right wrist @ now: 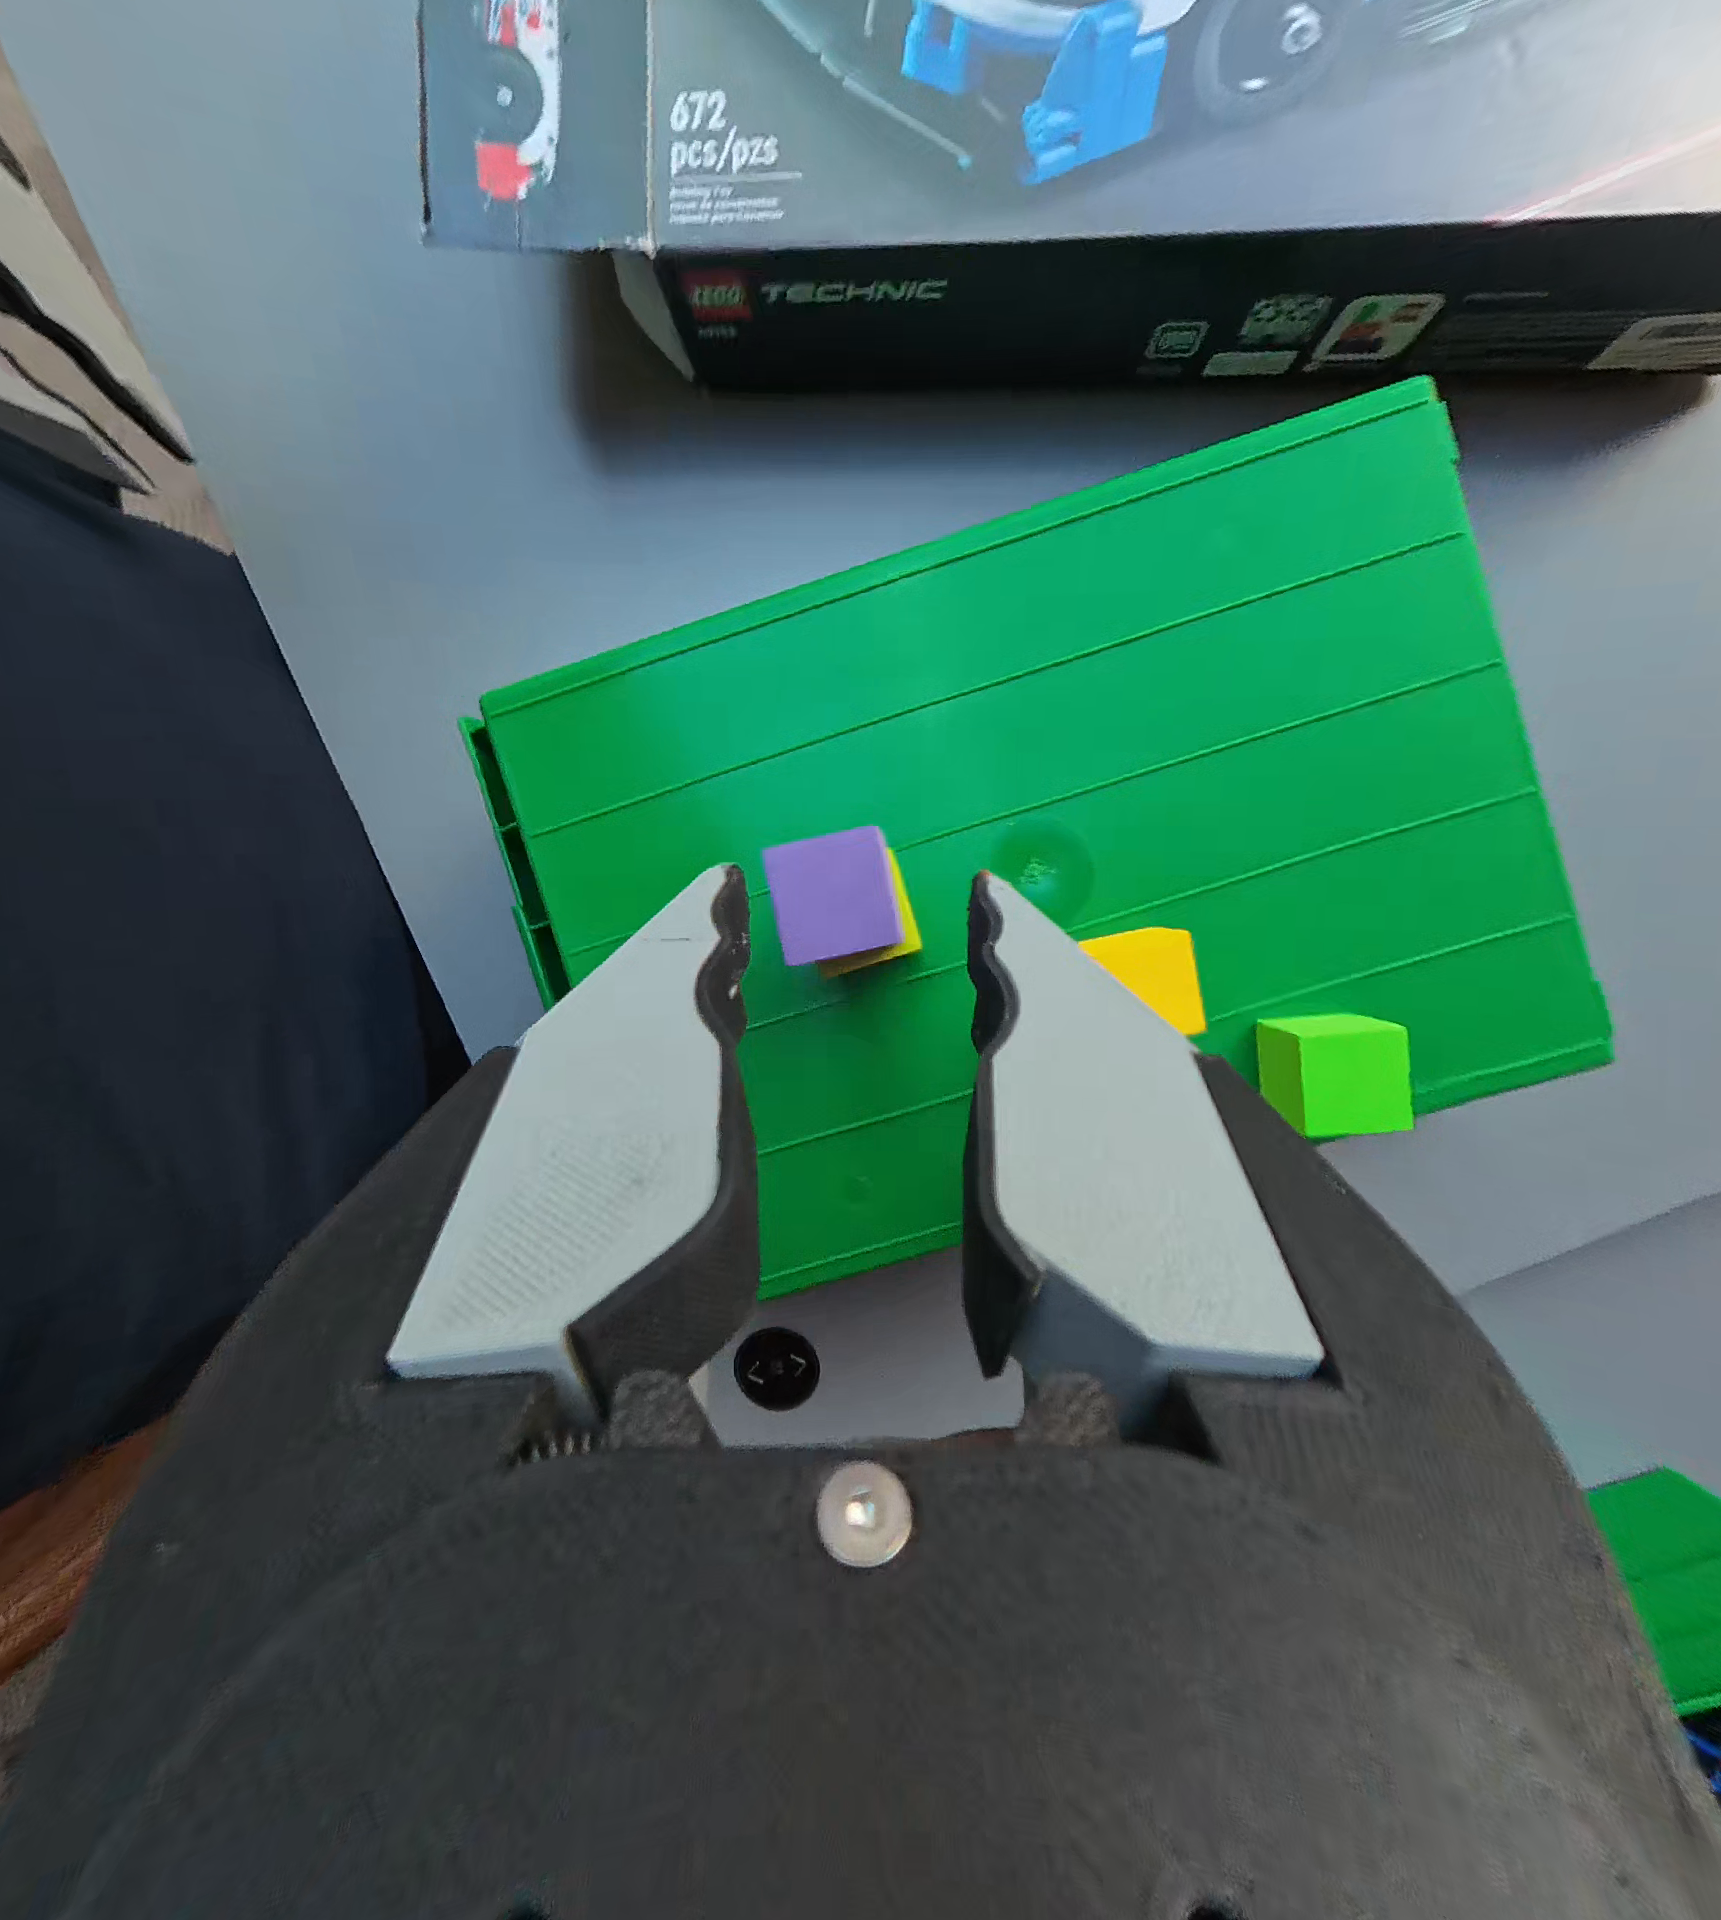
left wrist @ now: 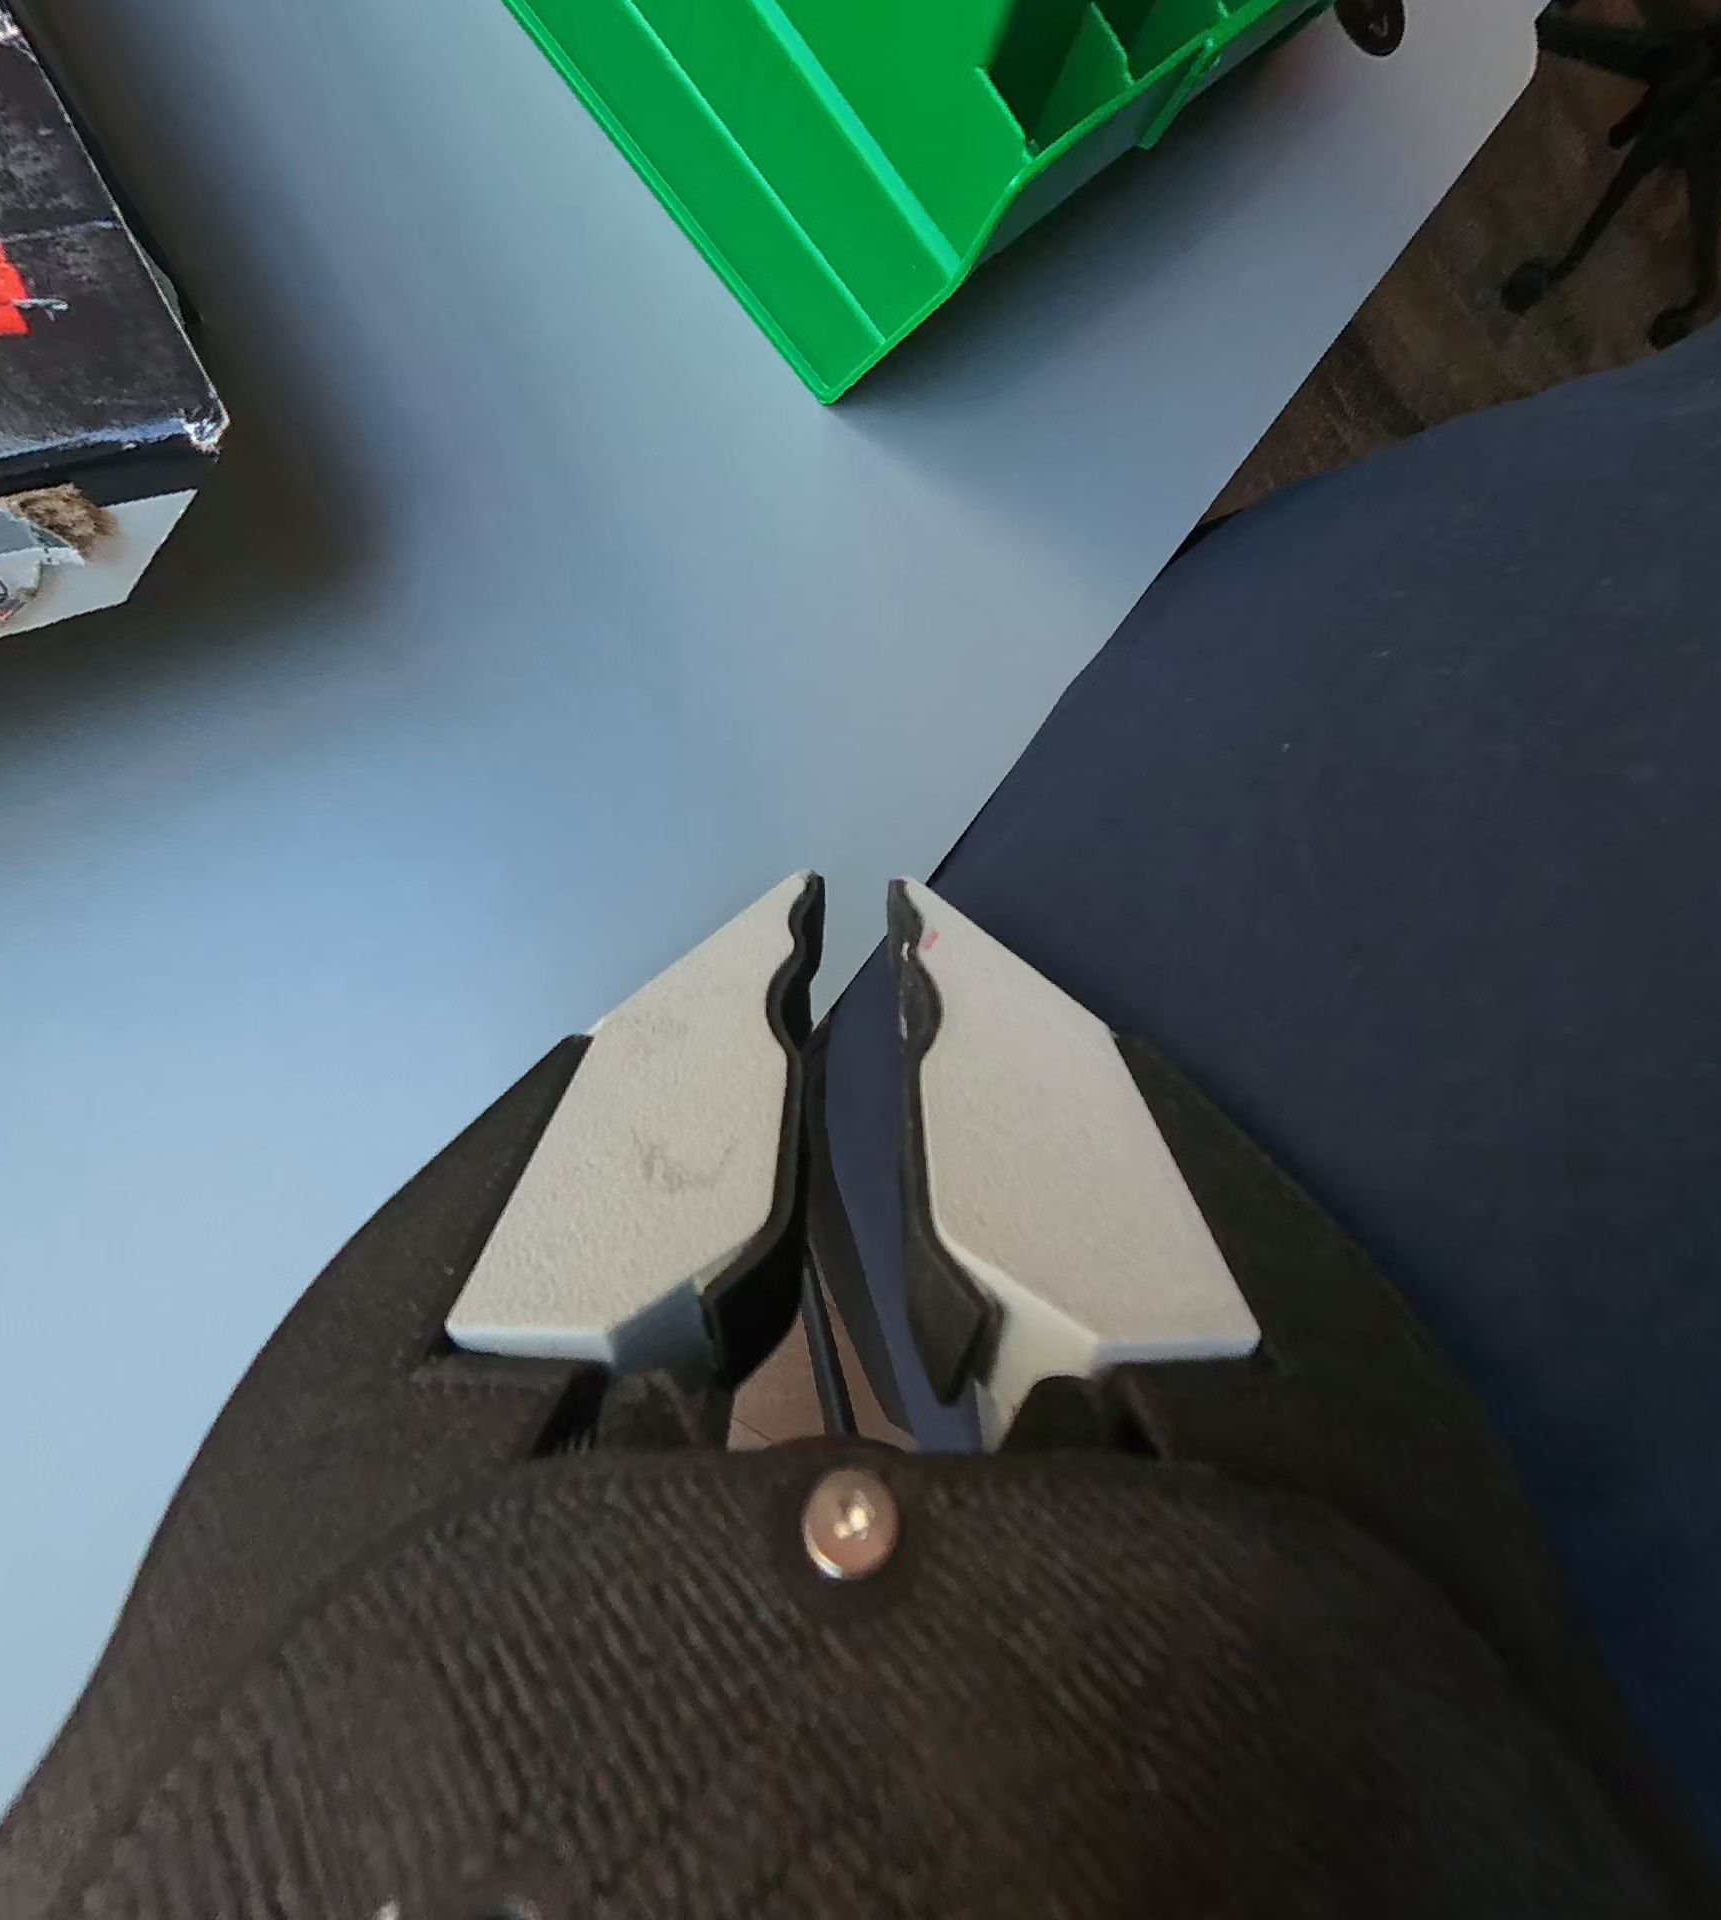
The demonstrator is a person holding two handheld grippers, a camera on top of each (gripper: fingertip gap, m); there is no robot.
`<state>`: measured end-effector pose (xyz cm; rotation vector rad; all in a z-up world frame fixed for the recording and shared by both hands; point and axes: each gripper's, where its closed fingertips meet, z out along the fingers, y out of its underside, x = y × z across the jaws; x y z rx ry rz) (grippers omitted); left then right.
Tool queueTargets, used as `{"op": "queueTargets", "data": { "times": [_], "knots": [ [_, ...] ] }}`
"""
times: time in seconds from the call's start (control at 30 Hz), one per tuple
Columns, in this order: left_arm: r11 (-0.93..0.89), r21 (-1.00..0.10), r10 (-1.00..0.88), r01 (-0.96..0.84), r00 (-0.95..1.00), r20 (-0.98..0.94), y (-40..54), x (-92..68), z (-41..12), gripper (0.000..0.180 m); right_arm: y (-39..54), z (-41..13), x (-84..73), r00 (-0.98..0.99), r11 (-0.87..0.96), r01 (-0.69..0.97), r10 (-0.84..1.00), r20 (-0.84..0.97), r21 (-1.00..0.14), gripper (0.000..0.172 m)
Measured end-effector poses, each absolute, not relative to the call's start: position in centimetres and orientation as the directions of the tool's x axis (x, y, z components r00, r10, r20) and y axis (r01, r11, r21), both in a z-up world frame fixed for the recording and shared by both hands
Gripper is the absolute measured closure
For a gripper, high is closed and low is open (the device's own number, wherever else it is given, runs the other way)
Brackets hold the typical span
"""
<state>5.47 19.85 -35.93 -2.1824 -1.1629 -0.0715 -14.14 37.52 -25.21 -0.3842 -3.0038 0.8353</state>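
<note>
Your right gripper (right wrist: 856, 914) hangs w/ jaws wide apart, gripping nothing. A purple cube (right wrist: 828, 896) sits between the tips, nearer the left one, no pad touching, stacked on a yellow cube (right wrist: 903, 920) atop a green lid (right wrist: 1095, 727). Cubes look light, prob. foam; take the flat sides. Your left gripper (left wrist: 854, 896): narrow gap, empty, over the table (left wrist: 368, 935) edge.

my right gripper (right wrist: 856, 904) hangs open above a purple cube (right wrist: 828, 894) stacked on a yellow one, on a green lid (right wrist: 1147, 727); pads clear of it.
</note>
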Motion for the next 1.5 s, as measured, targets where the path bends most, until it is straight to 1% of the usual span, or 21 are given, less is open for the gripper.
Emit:
{"op": "queueTargets", "data": {
  "times": [0.07, 0.23, 0.33, 0.43, 0.57, 0.7, 0.9, 1.03, 1.07, 1.17, 1.23, 1.3, 1.4, 1.43, 1.5],
  "knots": [
    [-0.388, -0.520, 0.722, 0.761, 0.602, 0.341, 19.8, 5.4, -36.0, 0.170, 38.4, -24.4, -15.2, -0.950, 0.782, 0.293, 0.305, -0.071, -0.551, 0.132],
    [-0.396, -0.525, 0.715, 0.754, 0.612, 0.340, 20.1, 5.1, -36.0, 0.170, 41.1, -23.0, -17.0, -0.870, 0.613, 0.456, 0.460, -0.177, -0.645, 0.132],
    [-0.395, -0.528, 0.710, 0.752, 0.615, 0.344, 20.4, 4.9, -35.9, 0.171, 42.5, -22.4, -17.6, -0.836, 0.556, 0.491, 0.516, -0.184, -0.671, 0.134],
    [-0.399, -0.525, 0.703, 0.752, 0.618, 0.351, 20.6, 4.7, -36.0, 0.170, 43.6, -22.3, -18.2, -0.815, 0.536, 0.496, 0.559, -0.153, -0.682, 0.136],
    [-0.407, -0.527, 0.698, 0.746, 0.626, 0.347, 20.8, 4.3, -35.9, 0.170, 44.1, -22.7, -18.3, -0.809, 0.541, 0.500, 0.570, -0.142, -0.677, 0.136],
    [-0.339, -0.497, 0.715, 0.799, 0.562, 0.415, 20.6, 3.8, -36.0, 0.170, 44.4, -23.2, -18.2, -0.808, 0.558, 0.501, 0.575, -0.127, -0.662, 0.137],
    [-0.417, -0.484, 0.704, 0.769, 0.611, 0.362, 20.5, 4.2, -36.6, 0.170, 44.4, -23.5, -18.3, -0.807, 0.563, 0.502, 0.577, -0.123, -0.656, 0.139],
    [-0.325, -0.471, 0.731, 0.820, 0.534, 0.425, 19.8, 3.5, -36.4, 0.170, 44.2, -23.3, -18.4, -0.809, 0.567, 0.496, 0.576, -0.114, -0.658, 0.140],
    [-0.332, -0.469, 0.733, 0.819, 0.536, 0.418, 19.6, 3.4, -36.5, 0.171, 44.2, -23.3, -18.4, -0.810, 0.568, 0.495, 0.575, -0.113, -0.657, 0.140],
    [-0.506, -0.460, 0.698, 0.730, 0.660, 0.279, 19.1, 4.0, -37.1, 0.171, 44.1, -23.3, -18.4, -0.813, 0.576, 0.493, 0.572, -0.110, -0.652, 0.140],
    [-0.575, -0.455, 0.660, 0.680, 0.714, 0.233, 19.5, 4.4, -37.3, 0.173, 44.0, -23.3, -18.4, -0.815, 0.580, 0.493, 0.570, -0.109, -0.649, 0.141],
    [-0.546, -0.458, 0.667, 0.702, 0.695, 0.270, 19.8, 4.4, -37.3, 0.172, 43.9, -23.3, -18.4, -0.817, 0.585, 0.489, 0.568, -0.103, -0.647, 0.141],
    [-0.442, -0.461, 0.698, 0.769, 0.618, 0.361, 20.0, 3.8, -37.0, 0.170, 43.7, -23.0, -18.6, -0.821, 0.594, 0.478, 0.565, -0.088, -0.648, 0.141],
    [-0.448, -0.458, 0.706, 0.768, 0.618, 0.347, 19.8, 3.7, -37.0, 0.170, 43.7, -23.0, -18.6, -0.822, 0.597, 0.474, 0.563, -0.083, -0.646, 0.142],
    [-0.579, -0.434, 0.667, 0.690, 0.707, 0.234, 19.3, 4.3, -37.7, 0.171, 43.6, -23.0, -18.8, -0.825, 0.606, 0.471, 0.560, -0.076, -0.641, 0.142]
  ]
}}
